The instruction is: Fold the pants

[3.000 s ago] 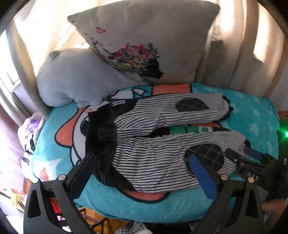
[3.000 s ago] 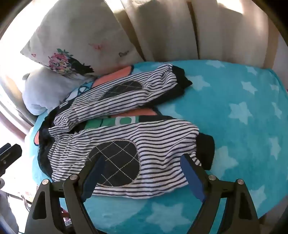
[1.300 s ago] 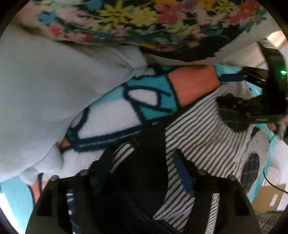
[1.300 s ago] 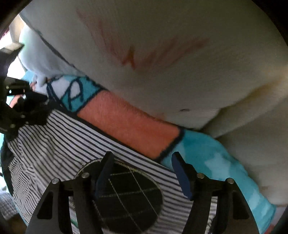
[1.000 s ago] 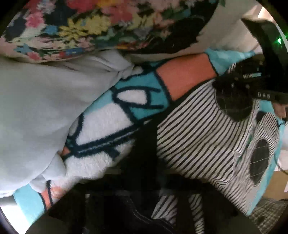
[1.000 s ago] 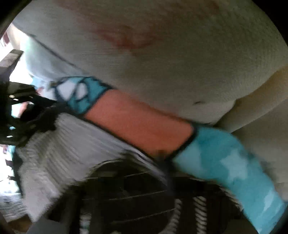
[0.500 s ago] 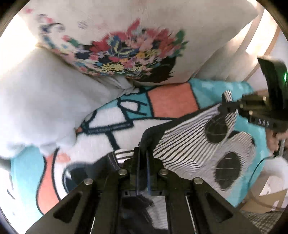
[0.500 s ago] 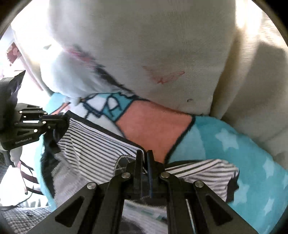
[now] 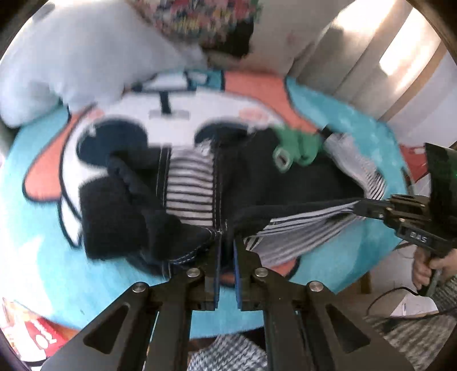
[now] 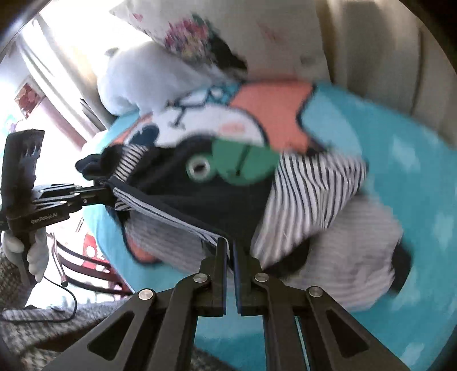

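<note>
The black-and-white striped pants point(image 9: 185, 185) with a dark waistband and a green patch point(image 9: 297, 144) lie partly lifted on the turquoise blanket point(image 9: 42, 256). My left gripper point(image 9: 225, 242) is shut on the dark waistband edge. My right gripper point(image 10: 230, 245) is shut on the striped far leg edge, and it also shows at the right of the left wrist view point(image 9: 362, 207). The fabric edge stretches taut between the two grippers. The left gripper shows at the left of the right wrist view point(image 10: 110, 197). Both views are blurred.
A floral pillow point(image 9: 205, 22) and a pale grey plush cushion point(image 9: 57, 65) lean at the back of the blanket. Beige curtains point(image 10: 385, 57) hang behind. A chair frame point(image 10: 82, 256) and a cable sit beyond the blanket's near edge.
Both grippers shut on the far leg's edge and pulled it back toward the near side, folding it over the near leg. More of the blanket's cartoon print is uncovered.
</note>
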The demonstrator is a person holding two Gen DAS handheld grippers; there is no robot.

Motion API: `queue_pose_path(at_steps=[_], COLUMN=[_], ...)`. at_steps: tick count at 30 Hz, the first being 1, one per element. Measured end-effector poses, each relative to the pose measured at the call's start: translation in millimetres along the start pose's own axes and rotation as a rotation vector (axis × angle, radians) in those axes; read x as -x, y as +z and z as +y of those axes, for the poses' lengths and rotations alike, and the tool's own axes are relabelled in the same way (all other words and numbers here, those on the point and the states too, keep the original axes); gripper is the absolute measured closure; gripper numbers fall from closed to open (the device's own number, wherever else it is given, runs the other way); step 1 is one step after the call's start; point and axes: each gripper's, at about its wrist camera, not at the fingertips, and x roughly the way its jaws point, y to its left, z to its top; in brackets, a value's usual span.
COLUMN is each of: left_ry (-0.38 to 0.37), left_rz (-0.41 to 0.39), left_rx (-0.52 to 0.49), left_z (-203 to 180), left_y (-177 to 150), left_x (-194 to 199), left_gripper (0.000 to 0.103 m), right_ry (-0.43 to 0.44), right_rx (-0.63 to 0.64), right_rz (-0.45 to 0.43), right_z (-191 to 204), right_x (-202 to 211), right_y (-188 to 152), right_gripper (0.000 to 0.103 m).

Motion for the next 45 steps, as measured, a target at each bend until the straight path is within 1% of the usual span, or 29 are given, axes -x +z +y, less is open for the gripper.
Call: queue_pose_path(at_steps=[2, 3, 5, 6, 7, 10, 13, 15, 17, 19, 20, 21, 22, 23, 24, 25, 27, 29, 30, 31, 34, 36, 37, 38, 39, 41, 42, 43, 45], left_ry=[0.031, 0.042, 0.028, 0.018, 0.011, 0.009, 0.018, -0.011, -0.017, 0.016, 0.034, 0.056, 0.102, 0.134, 0.155, 0.155, 0.129, 0.112, 0.11, 0.106, 0.092, 0.105, 0.11, 0.112, 0.111, 0.108, 0.106, 0.104, 0.104], left_rz=[0.022, 0.023, 0.006, 0.005, 0.004, -0.011, -0.043, -0.079, -0.095, -0.108, -0.107, -0.098, -0.077, -0.066, -0.047, -0.031, -0.006, -0.004, -0.006, -0.009, -0.01, -0.009, -0.008, -0.007, -0.007, -0.008, -0.008, -0.009, -0.013], left_rx=[-0.012, -0.021, -0.026, -0.02, -0.011, 0.021, 0.056, 0.065, 0.075, 0.048, 0.032, 0.028, 0.022, 0.021, 0.032, 0.05, 0.094, 0.108, 0.107, 0.106, 0.112, 0.111, 0.107, 0.106, 0.107, 0.117, 0.121, 0.123, 0.12], left_z=[-4.9, -6.3, -6.0, -3.2, 0.8, 15.9, 21.2, 16.1, 7.6, -6.2, -10.2, -11.3, -11.6, -9.7, -6.4, -2.1, 7.8, 13.1, 13.6, 14.0, 13.4, 12.2, 10.9, 9.9, 10.0, 10.3, 10.7, 10.4, 9.1], left_y=[-5.2, -6.1, -7.5, -5.9, -6.2, -7.9, -3.6, 4.6, 16.6, 28.4, 32.4, 34.8, 36.7, 36.6, 35.7, 33.0, 26.9, 22.8, 21.9, 21.4, 21.3, 21.7, 21.4, 22.0, 22.1, 21.2, 22.5, 22.5, 21.8], left_x=[-6.4, -6.3, 5.4, 10.9, 17.2, 39.8, 57.9, 65.3, 60.9, 46.1, 34.8, 24.5, 9.0, -0.8, -12.1, -18.2, -26.9, -29.5, -30.0, -29.9, -31.1, -33.2, -33.3, -33.5, -33.1, -32.5, -33.6, -34.0, -34.4], left_gripper=[0.093, 0.093, 0.09, 0.089, 0.087, 0.087, 0.086, 0.081, 0.07, 0.07, 0.07, 0.07, 0.07, 0.07, 0.07, 0.07, 0.07, 0.07, 0.07, 0.07, 0.07, 0.07, 0.07, 0.069, 0.069, 0.068, 0.067, 0.065, 0.063], right_ry=[-0.018, -0.041, -0.071, -0.064, -0.067, -0.143, -0.215, -0.242, -0.294, -0.369, -0.401, -0.434, -0.491, -0.52, -0.522, -0.515, -0.461, -0.414, -0.405, -0.395, -0.376, -0.371, -0.391, -0.387, -0.37, -0.345, -0.323, -0.282, -0.162], right_rx=[-0.012, -0.01, -0.011, -0.021, -0.031, -0.039, -0.01, 0.017, 0.069, 0.122, 0.146, 0.164, 0.189, 0.201, 0.183, 0.145, 0.045, -0.08, -0.122, -0.207, -0.381, -0.441, -0.467, -0.481, -0.502, -0.573, -0.603, -0.631, -0.666], right_rz=[0.013, 0.013, 0.001, -0.014, -0.032, -0.124, -0.19, -0.208, -0.195, -0.164, -0.153, -0.145, -0.13, -0.104, -0.091, -0.089, -0.135, -0.216, -0.238, -0.268, -0.266, -0.234, -0.224, -0.229, -0.244, -0.283, -0.303, -0.333, -0.381], right_z=[-0.9, -0.8, -1.6, -5.0, -7.4, -16.3, -14.2, -7.8, 1.2, 10.3, 12.5, 14.9, 16.2, 14.7, 9.6, 3.5, -13.0, -36.5, -44.9, -63.7, -107.8, -124.4, -130.0, -132.8, -135.5, -143.6, -147.1, -151.6, -157.7], right_x=[-5.0, -5.3, 3.2, 13.3, 21.8, 52.9, 63.5, 58.5, 40.3, 7.9, -3.3, -12.7, -25.0, -33.8, -35.4, -31.1, -10.1, 24.7, 35.0, 52.5, 72.6, 72.9, 73.8, 77.5, 82.1, 93.7, 99.0, 103.2, 105.7], right_y=[-16.6, -22.3, -29.2, -28.7, -27.7, -19.7, -0.1, 14.0, 28.5, 45.6, 49.0, 52.8, 56.4, 58.2, 57.4, 55.9, 49.7, 32.8, 25.9, 10.5, -28.0, -45.7, -55.6, -62.5, -67.2, -76.2, -78.6, -79.7, -75.7], right_gripper=[0.096, 0.093, 0.093, 0.092, 0.087, 0.075, 0.074, 0.074, 0.069, 0.055, 0.054, 0.053, 0.056, 0.068, 0.1, 0.1, 0.1, 0.1, 0.1, 0.1, 0.099, 0.098, 0.098, 0.097, 0.096, 0.083, 0.067, 0.056, 0.052])
